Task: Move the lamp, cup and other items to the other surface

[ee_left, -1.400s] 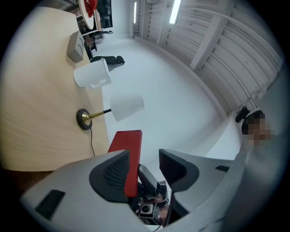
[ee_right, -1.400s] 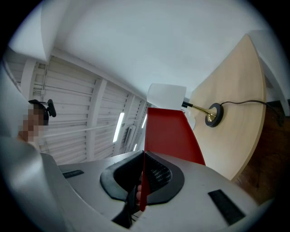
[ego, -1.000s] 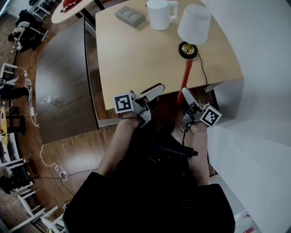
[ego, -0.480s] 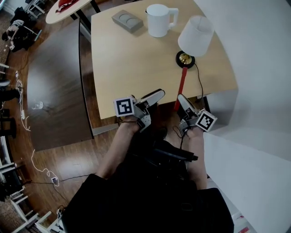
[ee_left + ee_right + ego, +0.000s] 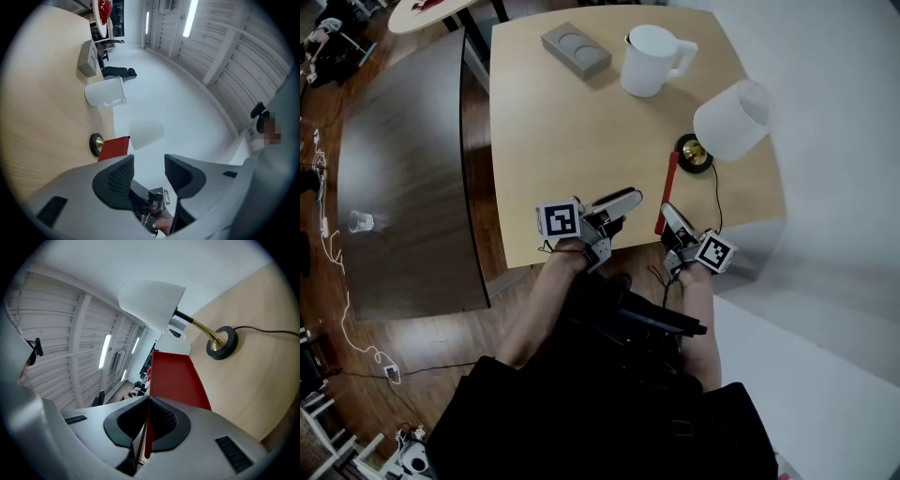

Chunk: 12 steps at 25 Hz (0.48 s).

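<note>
Head view: the right gripper point(image 5: 667, 214) is clenched on the near end of a thin red board point(image 5: 667, 192), over the near edge of the light worktop point(image 5: 553, 141). The left gripper point(image 5: 628, 199) sits just beside it, released, with nothing between its jaws in the left gripper view.

The lamp point(image 5: 733, 119), cup point(image 5: 649, 61) and grey block point(image 5: 576, 51) all stand on the light worktop. The dark worktop point(image 5: 403, 169) to the left, probably the other surface, holds none of them.

The main risk is at the board's far end, which lies very near the lamp's base point(image 5: 696, 155). Pushing forward or swinging right would likely knock the base, and the lamp looks top-heavy. The cord point(image 5: 717, 202) runs off the worktop edge close to the right gripper and could snag there. The grip is also at one end only, so a quick turn may let the board pivot or slip between the pads.

The board's long axis runs straight out along the jaws, from the gripper towards the lamp's base. It stands on edge, showing as a narrow strip from above; the right gripper view shows its broad red face point(image 5: 176, 376). Whether its lower edge touches the worktop I cannot tell.
</note>
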Tool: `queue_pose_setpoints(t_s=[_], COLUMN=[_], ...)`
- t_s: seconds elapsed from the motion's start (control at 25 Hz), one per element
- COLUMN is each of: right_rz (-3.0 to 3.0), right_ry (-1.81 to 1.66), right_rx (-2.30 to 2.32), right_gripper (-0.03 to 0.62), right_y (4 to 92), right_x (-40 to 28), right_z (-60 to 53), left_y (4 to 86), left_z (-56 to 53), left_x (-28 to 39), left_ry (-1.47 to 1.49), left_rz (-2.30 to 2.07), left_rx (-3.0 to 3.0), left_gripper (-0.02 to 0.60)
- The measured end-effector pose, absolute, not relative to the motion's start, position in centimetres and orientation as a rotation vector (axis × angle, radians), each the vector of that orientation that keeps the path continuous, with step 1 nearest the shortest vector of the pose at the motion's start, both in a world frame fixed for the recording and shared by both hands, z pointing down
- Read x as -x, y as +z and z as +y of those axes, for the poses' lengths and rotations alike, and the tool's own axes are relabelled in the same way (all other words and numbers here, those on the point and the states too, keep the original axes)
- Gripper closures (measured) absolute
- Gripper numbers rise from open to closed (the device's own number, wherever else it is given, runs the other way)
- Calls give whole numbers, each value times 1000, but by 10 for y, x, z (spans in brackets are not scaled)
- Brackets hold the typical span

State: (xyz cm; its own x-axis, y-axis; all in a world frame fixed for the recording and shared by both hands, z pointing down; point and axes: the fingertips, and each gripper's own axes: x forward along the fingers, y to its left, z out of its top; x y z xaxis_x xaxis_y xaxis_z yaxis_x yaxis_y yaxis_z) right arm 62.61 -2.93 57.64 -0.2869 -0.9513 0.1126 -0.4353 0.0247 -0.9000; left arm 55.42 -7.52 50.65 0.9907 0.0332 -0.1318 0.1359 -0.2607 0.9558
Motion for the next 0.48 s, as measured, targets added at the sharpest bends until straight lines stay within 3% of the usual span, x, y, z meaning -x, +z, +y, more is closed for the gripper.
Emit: queue_pose_setpoints(t_s=[0.48], right_rz=[1760], right_ry=[-1315], right_rx=[1522], right_gripper=[568], right_y=[611], right_x=[-612], right_z=[-89], left_y=[543], left_z=[-129], left_x=[-529], left_ry=[-87], left_rz=[124], left_rx=[-1736], left_gripper=[360])
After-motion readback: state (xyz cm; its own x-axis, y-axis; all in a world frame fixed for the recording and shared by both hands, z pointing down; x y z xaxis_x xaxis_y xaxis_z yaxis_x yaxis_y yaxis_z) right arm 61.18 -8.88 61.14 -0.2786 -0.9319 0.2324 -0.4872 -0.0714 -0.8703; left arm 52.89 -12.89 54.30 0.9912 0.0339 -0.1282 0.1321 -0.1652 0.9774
